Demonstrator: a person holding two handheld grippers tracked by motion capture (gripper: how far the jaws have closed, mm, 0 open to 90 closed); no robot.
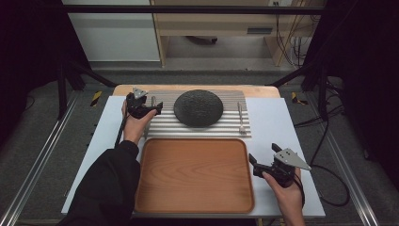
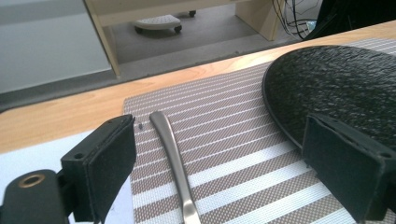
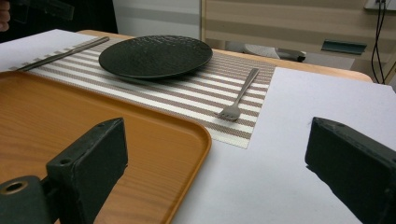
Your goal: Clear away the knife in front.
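The slim brushed-metal knife handle (image 2: 173, 161) is seen lying flat on the striped brown-and-white woven placemat (image 2: 243, 154), at about 10 o'clock on the white surface (image 1: 277, 127), between the spread jaws of the left tongs (image 1: 151, 108), which are wide open and hold nothing. The piece is judged stiff, light and slippery, with little height above the mat; a pinch across the narrow handle, near its middle, is thought best, the jaws being brought low so that the pads meet its edges. The mat is judged soft and liable to shift or be caught with it. Just beside the knife, toward 12 o'clock, the round black textured plate (image 1: 198, 108) is set, and its rim could be struck by the far jaw. A silver metal fork (image 3: 239, 98) lies at 1 o'clock on the mat. The empty orange-brown wooden tray (image 1: 195, 174) is placed at 6 o'clock. The right tongs (image 1: 259, 165) are held open and empty at 4 o'clock, beside the tray.
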